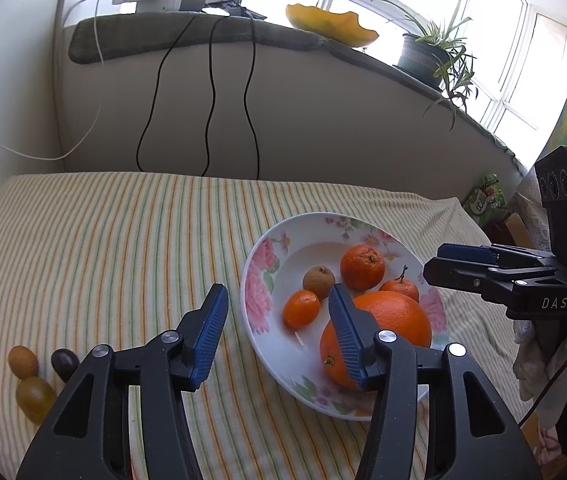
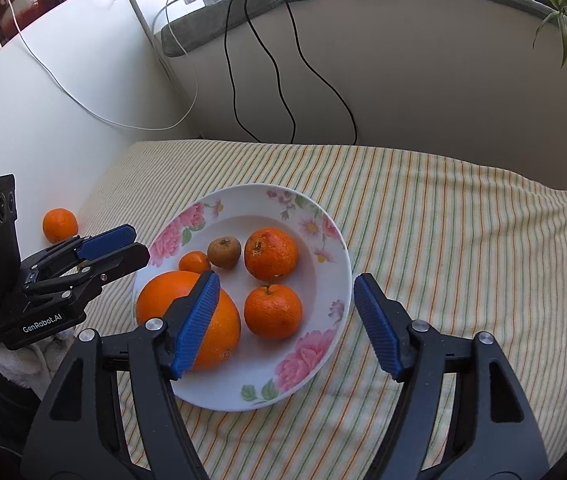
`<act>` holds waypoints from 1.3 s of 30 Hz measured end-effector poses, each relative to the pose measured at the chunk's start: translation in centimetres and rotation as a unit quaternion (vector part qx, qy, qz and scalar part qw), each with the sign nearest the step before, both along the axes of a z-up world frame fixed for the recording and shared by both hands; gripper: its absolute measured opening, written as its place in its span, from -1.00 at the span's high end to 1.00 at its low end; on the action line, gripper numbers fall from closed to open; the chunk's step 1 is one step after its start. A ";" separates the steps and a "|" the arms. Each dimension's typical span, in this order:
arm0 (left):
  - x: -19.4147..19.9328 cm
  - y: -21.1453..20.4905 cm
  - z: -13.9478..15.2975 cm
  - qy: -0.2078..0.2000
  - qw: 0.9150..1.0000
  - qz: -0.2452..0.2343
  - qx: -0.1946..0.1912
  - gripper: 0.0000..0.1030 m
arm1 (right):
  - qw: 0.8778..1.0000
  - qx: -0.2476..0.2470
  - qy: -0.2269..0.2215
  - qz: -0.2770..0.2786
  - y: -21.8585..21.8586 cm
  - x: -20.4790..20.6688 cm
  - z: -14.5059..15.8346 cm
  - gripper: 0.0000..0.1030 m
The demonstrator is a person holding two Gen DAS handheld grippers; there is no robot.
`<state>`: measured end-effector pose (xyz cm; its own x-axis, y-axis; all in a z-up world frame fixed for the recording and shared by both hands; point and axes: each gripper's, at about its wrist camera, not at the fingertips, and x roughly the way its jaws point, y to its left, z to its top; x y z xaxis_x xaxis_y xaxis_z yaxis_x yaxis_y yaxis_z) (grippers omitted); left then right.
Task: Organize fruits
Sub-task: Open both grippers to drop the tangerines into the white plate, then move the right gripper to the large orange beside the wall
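A floral plate (image 1: 259,276) (image 2: 323,308) on the striped cloth holds a large orange (image 1: 395,312) (image 2: 163,300), two mandarins (image 1: 362,267) (image 2: 271,254) (image 2: 273,311), a small orange fruit (image 1: 301,309) (image 2: 194,262) and a brown fruit (image 1: 318,281) (image 2: 224,252). My left gripper (image 1: 279,328) is open and empty above the plate's left rim. My right gripper (image 2: 287,320) is open and empty above the plate. A loose mandarin (image 2: 59,225) lies at the far left. Three small fruits (image 1: 23,361) (image 1: 64,363) (image 1: 35,398) lie at the cloth's left.
A grey wall with hanging black cables (image 1: 211,100) stands behind the table. A cushioned ledge (image 1: 163,36) above carries chargers, a yellow bowl (image 1: 331,22) and a potted plant (image 1: 435,52). A white wall (image 2: 43,100) bounds the left side.
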<state>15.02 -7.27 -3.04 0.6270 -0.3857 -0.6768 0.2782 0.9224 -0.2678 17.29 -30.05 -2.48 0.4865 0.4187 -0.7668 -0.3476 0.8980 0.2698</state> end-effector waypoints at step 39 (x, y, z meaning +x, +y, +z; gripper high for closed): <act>-5.3 7.4 2.0 -0.024 0.995 0.098 0.005 -0.56 | 0.997 0.051 -0.014 0.051 7.0 -1.1 4.2 -0.83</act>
